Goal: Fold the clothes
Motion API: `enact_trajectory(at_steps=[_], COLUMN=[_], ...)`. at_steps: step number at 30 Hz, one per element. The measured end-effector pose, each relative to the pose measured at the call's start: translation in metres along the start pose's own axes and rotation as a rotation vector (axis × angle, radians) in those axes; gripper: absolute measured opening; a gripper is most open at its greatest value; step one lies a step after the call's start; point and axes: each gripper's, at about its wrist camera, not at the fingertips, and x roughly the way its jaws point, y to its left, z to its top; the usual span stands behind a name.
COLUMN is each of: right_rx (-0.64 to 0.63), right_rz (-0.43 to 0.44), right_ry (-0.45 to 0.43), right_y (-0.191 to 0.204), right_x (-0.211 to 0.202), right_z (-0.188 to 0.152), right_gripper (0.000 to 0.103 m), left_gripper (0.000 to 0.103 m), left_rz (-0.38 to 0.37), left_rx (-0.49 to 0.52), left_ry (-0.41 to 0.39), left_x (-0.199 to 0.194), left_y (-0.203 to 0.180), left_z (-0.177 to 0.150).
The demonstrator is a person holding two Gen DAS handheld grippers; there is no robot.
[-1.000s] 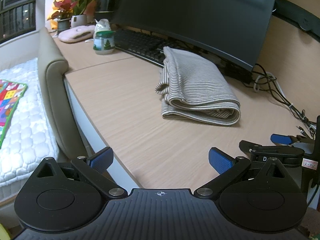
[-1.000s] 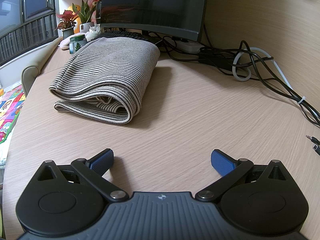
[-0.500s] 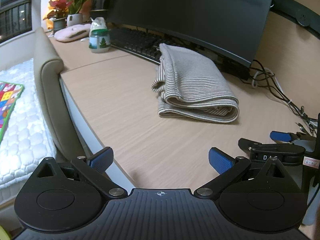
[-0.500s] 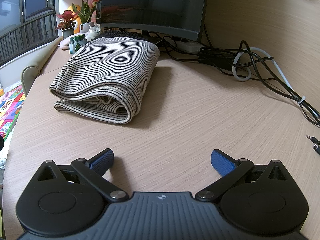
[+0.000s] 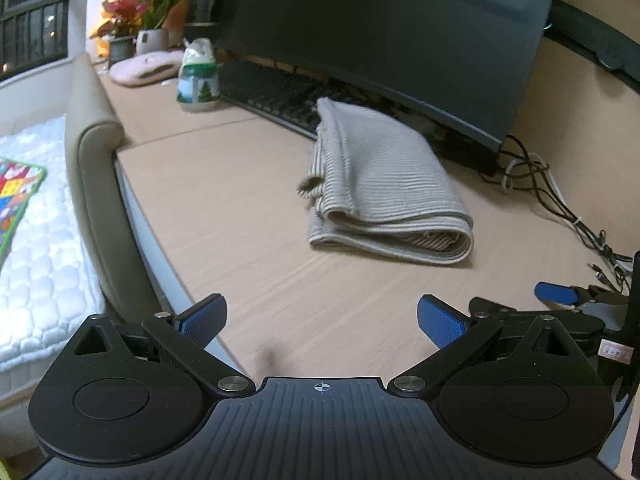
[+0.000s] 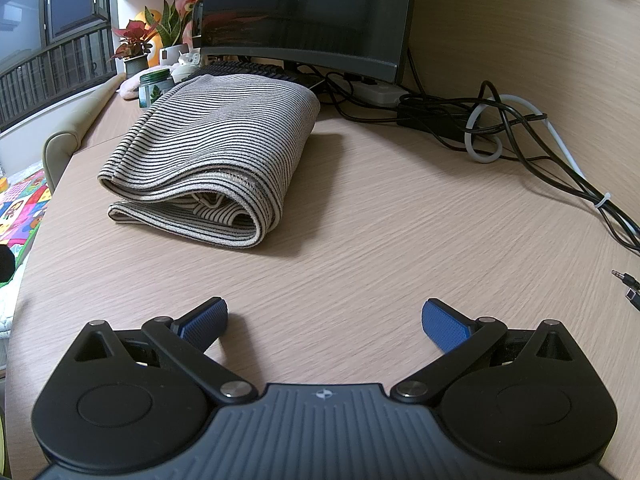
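Note:
A striped beige garment [image 5: 384,188] lies folded in a thick bundle on the wooden desk [image 5: 240,216], its rolled edge facing me. It also shows in the right wrist view [image 6: 216,160]. My left gripper [image 5: 320,318] is open and empty, low over the desk's near edge, well short of the garment. My right gripper [image 6: 324,320] is open and empty above the desk, in front of the garment and slightly to its right. The right gripper also shows at the right edge of the left wrist view [image 5: 568,304].
A monitor [image 5: 384,40] and keyboard [image 5: 276,96] stand behind the garment. A jar [image 5: 198,84] and potted plants [image 5: 140,28] are at the far left. Tangled cables [image 6: 500,128] lie at the right. A padded chair arm [image 5: 96,184] and a bed [image 5: 32,220] are at the left.
The left gripper has moved forward and turned right, so the garment sits nearer and more central in its view. The right gripper and the garment have not moved.

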Motion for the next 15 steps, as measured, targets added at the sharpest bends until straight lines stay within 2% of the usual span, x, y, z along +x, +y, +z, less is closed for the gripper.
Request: enact_trajectory(at_steps=[3,7,15], right_rx=[0.0,0.0,0.0], right_rz=[0.0,0.0,0.0], right_ry=[0.0,0.0,0.0], right_y=[0.0001,0.0001,0.0003], right_x=[0.0,-0.0002,0.0001], right_z=[0.0,-0.0001,-0.0001], right_gripper=[0.103,0.103,0.103], left_gripper=[0.103,0.103,0.103], left_rz=[0.015,0.021,0.02], left_rx=[0.009,0.016,0.032], left_ry=[0.007,-0.033,-0.008], left_x=[0.0025,-0.0042,-0.0005], left_y=[-0.0048,-0.0064,-0.01], left_z=[0.0032,0.0076,0.0041])
